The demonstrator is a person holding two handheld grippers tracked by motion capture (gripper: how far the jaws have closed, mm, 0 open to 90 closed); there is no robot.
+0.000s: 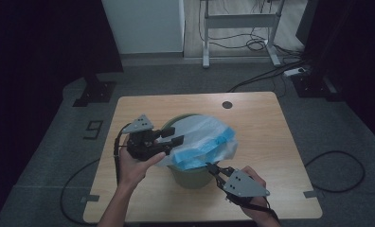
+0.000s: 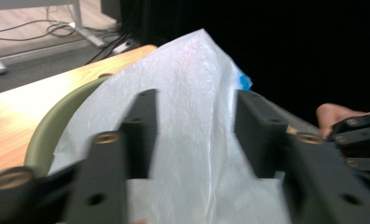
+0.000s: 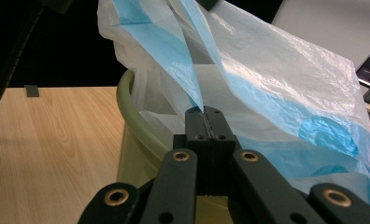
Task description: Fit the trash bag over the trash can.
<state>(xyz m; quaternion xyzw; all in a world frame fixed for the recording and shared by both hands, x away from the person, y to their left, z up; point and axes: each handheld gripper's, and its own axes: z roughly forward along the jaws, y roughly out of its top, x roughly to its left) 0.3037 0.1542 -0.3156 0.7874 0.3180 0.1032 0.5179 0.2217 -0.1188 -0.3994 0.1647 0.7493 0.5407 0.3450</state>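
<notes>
So from the high view, a green bin (image 1: 191, 177) sits near the middle of the wooden table (image 1: 266, 123), and a thin white-and-blue plastic bag (image 1: 202, 139) is draped over its top, bunched up more than spread. The left gripper (image 1: 172, 136) comes in over the bin's left rim with its jaws spread apart, and the bag's left edge lies right by the tips; from up here I can't tell if the plastic touches them. The right gripper (image 1: 210, 167) is at the near edge of the bin, jaws pressed together on the bag's near corner, pulling a little point of plastic toward the person. Moving to the left gripper view, the two black jaws stand well apart and the bag (image 2: 192, 121) rises in the gap between them, white film running up to a peak with a bit of blue at the far side; the pads don't press on it, so it's loose in there. The bin's green rim (image 2: 61, 121) curves off to the left of the jaws. Over in the right gripper view, the right gripper (image 3: 205, 113) is closed tight, pinching a fold of the bag (image 3: 267, 84) right at its tips, and the sheet fans up and away from that pinch, with the bin (image 3: 136, 121) just beyond and below.
</notes>
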